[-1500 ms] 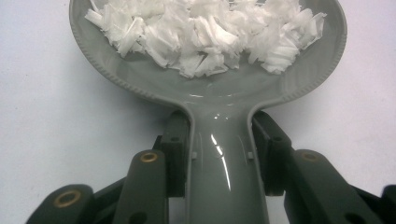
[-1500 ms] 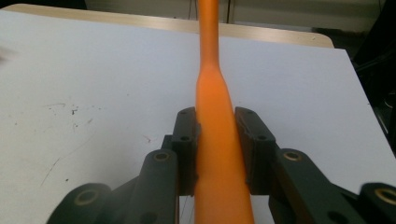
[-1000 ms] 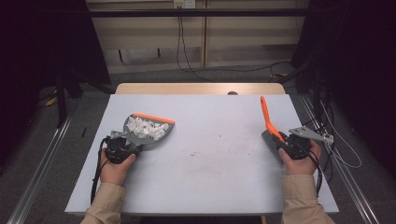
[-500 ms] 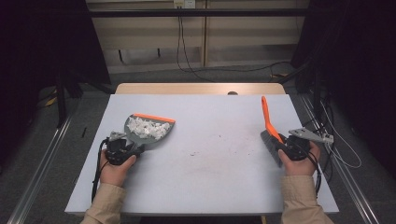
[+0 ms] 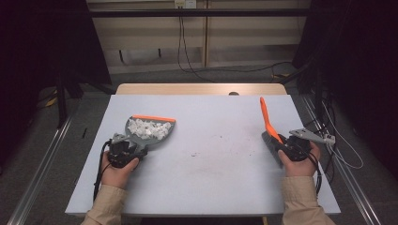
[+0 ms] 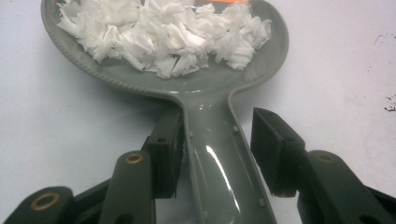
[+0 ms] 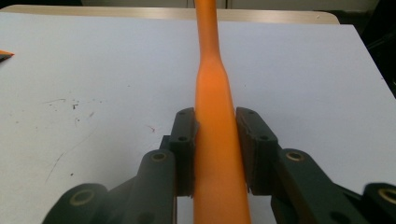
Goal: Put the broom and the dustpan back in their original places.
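In the left gripper view, the left gripper [image 6: 217, 149] is seen with its jaws partly apart around the handle of the grey plastic dustpan [image 6: 187, 84]. The jaws have just been opening. The left pad lies against the handle edge, while a clear gap stands between the right pad and the handle, so no clamping grip is applied. The dustpan rests flat on the pale grey surface [image 6: 336, 70]. Its scoop holds a heap of shredded white paper scraps [image 6: 163, 37], and each scrap is resolved in this view. In the high view, the same heap [image 5: 149, 129] is rendered as a pale patch, but the orange strip along the far lip of the dustpan [image 5: 152, 131] is shown in full. The left gripper [image 5: 123, 151] is located there at the near left of the surface [image 5: 211, 187], in the person's left hand [image 5: 117, 166].

In the right gripper view, the right gripper [image 7: 217, 149] is seen closed on the orange plastic brush handle [image 7: 215, 116], with both pads pressed against its sides. The handle runs away from the camera toward the far edge. The dark bristle head [image 5: 270, 140] is disclosed by the high view, beside the right gripper [image 5: 293, 149], at the near right. The handle [image 5: 266, 117] is tilted up and away there. The brush and the dustpan are well apart. Fine dark specks [image 5: 211, 150] are scattered on the surface between them.
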### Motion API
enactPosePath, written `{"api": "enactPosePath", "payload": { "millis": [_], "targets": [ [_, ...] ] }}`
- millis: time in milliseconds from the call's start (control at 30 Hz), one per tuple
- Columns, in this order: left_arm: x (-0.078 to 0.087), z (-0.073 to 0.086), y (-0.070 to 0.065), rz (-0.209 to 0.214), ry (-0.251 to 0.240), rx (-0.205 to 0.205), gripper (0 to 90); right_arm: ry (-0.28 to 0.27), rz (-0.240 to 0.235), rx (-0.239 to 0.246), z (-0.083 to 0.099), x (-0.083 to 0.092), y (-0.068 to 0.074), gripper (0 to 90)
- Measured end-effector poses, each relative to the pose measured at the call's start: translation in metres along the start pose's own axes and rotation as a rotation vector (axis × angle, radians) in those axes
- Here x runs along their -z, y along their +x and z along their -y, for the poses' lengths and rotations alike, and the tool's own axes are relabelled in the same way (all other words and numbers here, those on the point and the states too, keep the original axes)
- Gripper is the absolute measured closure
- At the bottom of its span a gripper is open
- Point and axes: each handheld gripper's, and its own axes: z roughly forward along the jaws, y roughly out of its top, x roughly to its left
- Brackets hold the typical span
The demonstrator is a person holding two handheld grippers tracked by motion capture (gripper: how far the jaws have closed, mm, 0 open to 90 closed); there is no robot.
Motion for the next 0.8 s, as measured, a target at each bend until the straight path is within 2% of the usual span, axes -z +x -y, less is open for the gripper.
{"api": "enactPosePath", "payload": {
  "millis": [300, 800],
  "targets": [
    [0.0003, 0.0004, -0.0018, 0.009, 0.010, -0.020, 53.7, -0.006, -0.017, 0.005, -0.0011, -0.0012, 0.0047, 69.2],
    [0.0008, 0.0004, -0.0034, 0.024, 0.002, -0.024, 51.8, 0.003, -0.033, -0.003, -0.0004, -0.0065, 0.0100, 66.6]
  ]
}}
